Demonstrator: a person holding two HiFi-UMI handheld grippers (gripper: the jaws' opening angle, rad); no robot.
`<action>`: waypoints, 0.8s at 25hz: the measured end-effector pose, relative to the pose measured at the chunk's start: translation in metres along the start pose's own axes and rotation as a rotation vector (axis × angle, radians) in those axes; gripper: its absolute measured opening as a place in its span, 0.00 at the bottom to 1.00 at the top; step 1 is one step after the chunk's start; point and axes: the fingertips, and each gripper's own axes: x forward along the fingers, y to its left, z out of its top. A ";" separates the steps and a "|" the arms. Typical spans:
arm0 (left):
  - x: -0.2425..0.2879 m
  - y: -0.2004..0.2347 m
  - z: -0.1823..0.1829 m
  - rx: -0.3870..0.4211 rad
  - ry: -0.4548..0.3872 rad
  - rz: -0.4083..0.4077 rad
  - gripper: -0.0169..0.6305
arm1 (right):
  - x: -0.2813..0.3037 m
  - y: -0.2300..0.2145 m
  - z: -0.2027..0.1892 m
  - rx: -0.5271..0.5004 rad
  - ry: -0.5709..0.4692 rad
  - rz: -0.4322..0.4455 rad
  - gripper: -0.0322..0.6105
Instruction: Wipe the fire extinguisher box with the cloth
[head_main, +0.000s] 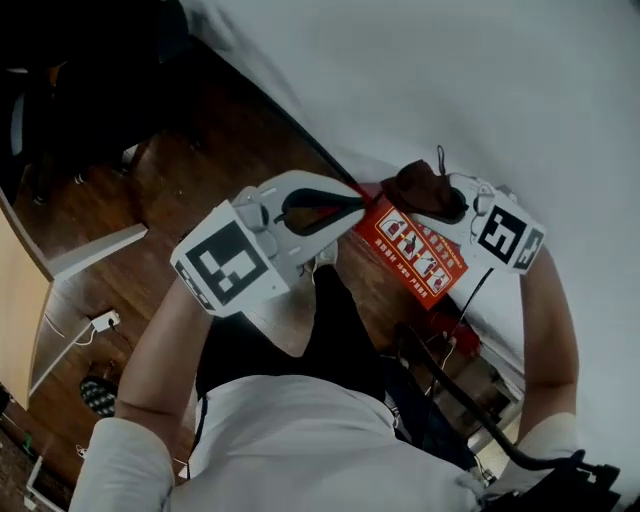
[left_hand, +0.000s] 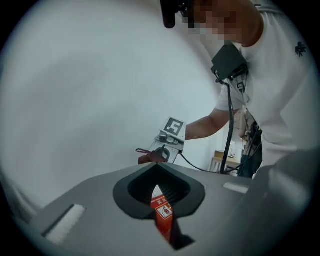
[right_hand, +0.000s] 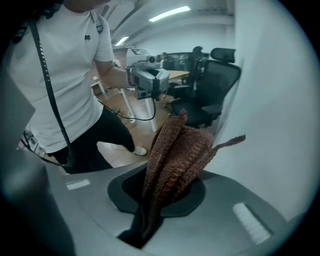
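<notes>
The red fire extinguisher box (head_main: 415, 252) stands against the white wall, with white print on its face. My left gripper (head_main: 355, 203) reaches its upper left corner, and its jaws are shut on a red edge of the box (left_hand: 163, 212). My right gripper (head_main: 440, 200) is at the box's top, shut on a brown knitted cloth (head_main: 420, 188). In the right gripper view the cloth (right_hand: 180, 145) bunches out of the right gripper (right_hand: 172, 167), close to the wall. The other gripper shows in each gripper view: the left gripper (right_hand: 147, 80) and the right gripper (left_hand: 167, 142) with the cloth (left_hand: 150, 157).
The white wall (head_main: 480, 90) runs right behind the box. Dark wooden floor (head_main: 190, 170) lies below, with a power strip (head_main: 103, 321) and a white board (head_main: 95, 250) at the left. Black office chairs (right_hand: 212, 80) stand beside the wall. A black cable (head_main: 470, 300) hangs from my right gripper.
</notes>
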 end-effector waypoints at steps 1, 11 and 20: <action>0.006 0.004 -0.007 -0.026 -0.011 0.030 0.03 | 0.008 -0.005 -0.005 -0.059 0.026 0.067 0.12; 0.022 0.029 -0.067 -0.153 -0.023 0.268 0.03 | 0.103 -0.013 -0.060 -0.380 0.354 0.600 0.12; 0.016 0.035 -0.132 -0.213 -0.016 0.341 0.03 | 0.204 -0.001 -0.152 -0.441 0.580 0.878 0.12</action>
